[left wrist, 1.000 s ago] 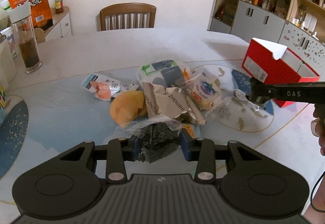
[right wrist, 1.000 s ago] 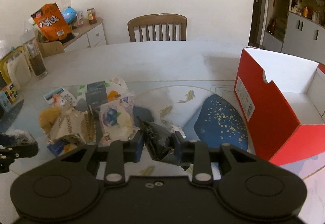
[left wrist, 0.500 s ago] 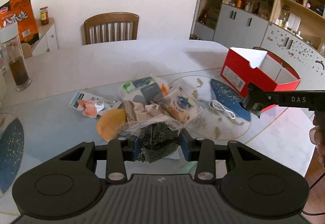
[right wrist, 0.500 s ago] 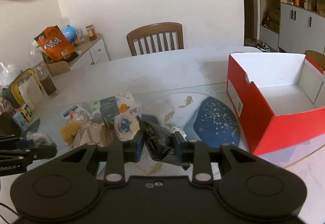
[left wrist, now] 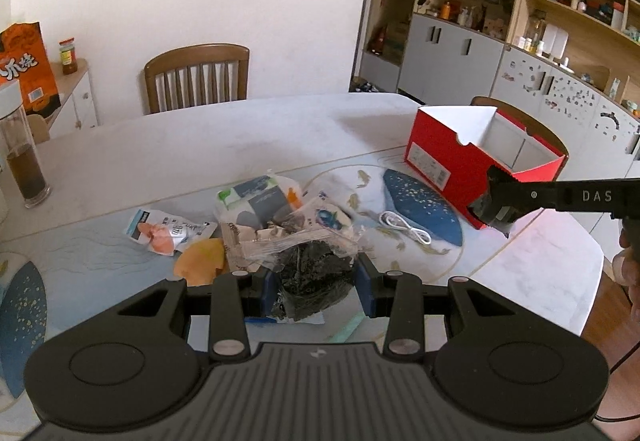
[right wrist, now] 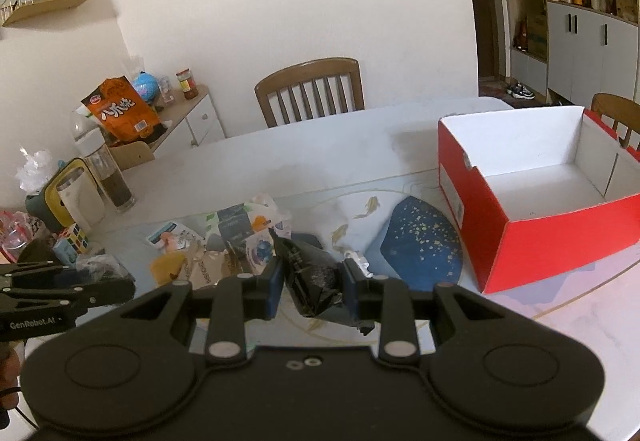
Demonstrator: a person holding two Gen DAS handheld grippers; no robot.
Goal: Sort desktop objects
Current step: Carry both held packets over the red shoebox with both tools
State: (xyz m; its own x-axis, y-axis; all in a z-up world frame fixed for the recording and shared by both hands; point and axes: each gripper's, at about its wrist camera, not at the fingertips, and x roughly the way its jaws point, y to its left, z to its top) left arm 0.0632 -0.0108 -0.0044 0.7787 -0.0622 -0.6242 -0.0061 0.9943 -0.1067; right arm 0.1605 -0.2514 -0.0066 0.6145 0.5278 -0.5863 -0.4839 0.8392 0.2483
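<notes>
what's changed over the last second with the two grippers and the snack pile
Both grippers rose off the table: the left gripper lifting its clear dark packet, the right gripper its black packet, now nearer the red box. Neither let go. The pile and white cable stayed put.

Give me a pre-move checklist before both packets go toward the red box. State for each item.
1. Left tongs clamp the clear packet of dark contents: ok.
2. Right tongs clamp the black packet: ok.
3. Red box open on top, inside bare as far as it shows: ok.
4. White cable lies on the table, clear of both tongs: ok.
5. Held packets free of the snack pile: cannot tell.
</notes>
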